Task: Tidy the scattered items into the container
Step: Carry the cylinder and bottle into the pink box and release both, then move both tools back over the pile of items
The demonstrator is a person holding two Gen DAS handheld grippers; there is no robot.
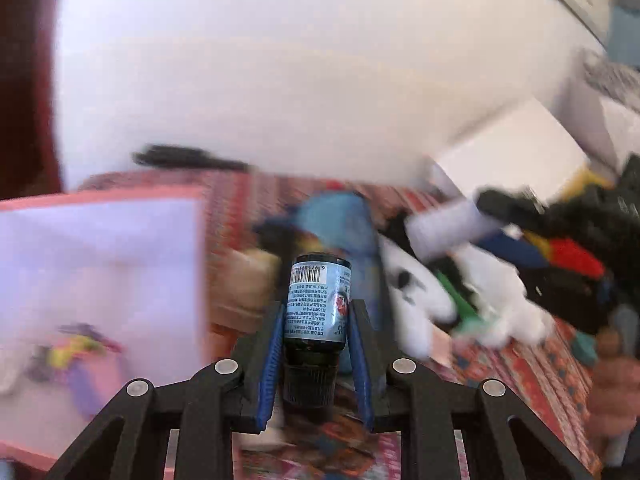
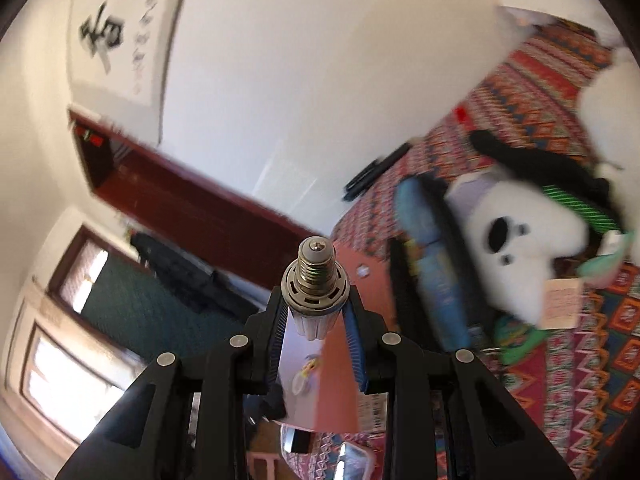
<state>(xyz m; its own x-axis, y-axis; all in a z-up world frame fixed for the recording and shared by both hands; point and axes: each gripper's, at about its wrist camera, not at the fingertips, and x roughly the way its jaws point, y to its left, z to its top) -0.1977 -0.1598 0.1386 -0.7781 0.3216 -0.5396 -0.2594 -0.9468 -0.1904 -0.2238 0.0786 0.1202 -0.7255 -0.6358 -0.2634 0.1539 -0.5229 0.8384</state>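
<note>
Scattered items lie across the patterned cloth [image 1: 532,364], and you already carry two of them. Your left gripper [image 1: 316,312] has its blue-padded fingers [image 1: 269,364] pressed against a small dark bottle [image 1: 316,308]; it points away from the camera, cap end nearest the lens, pale blue barcode label facing up. Your right gripper [image 2: 316,300] pinches a light bulb [image 2: 314,284] by its ribbed white body, metal screw base pointing forward.

In the left wrist view, the pink container [image 1: 100,264] fills the 9 o'clock side, its pale inside showing a blurred colourful shape low down. At 12 o'clock past the bottle lies a blue tube-like object [image 1: 344,220], too blurred to name. At 3 o'clock a white plush dog [image 1: 476,280] with a green collar lies on the cloth, near a heap of black, red and yellow things that you cannot tell apart.

In the right wrist view, the dog sits at 3 o'clock with a paper tag [image 2: 562,304] just below its muzzle. A calligraphy scroll [image 2: 116,28] hangs at 11 o'clock.
</note>
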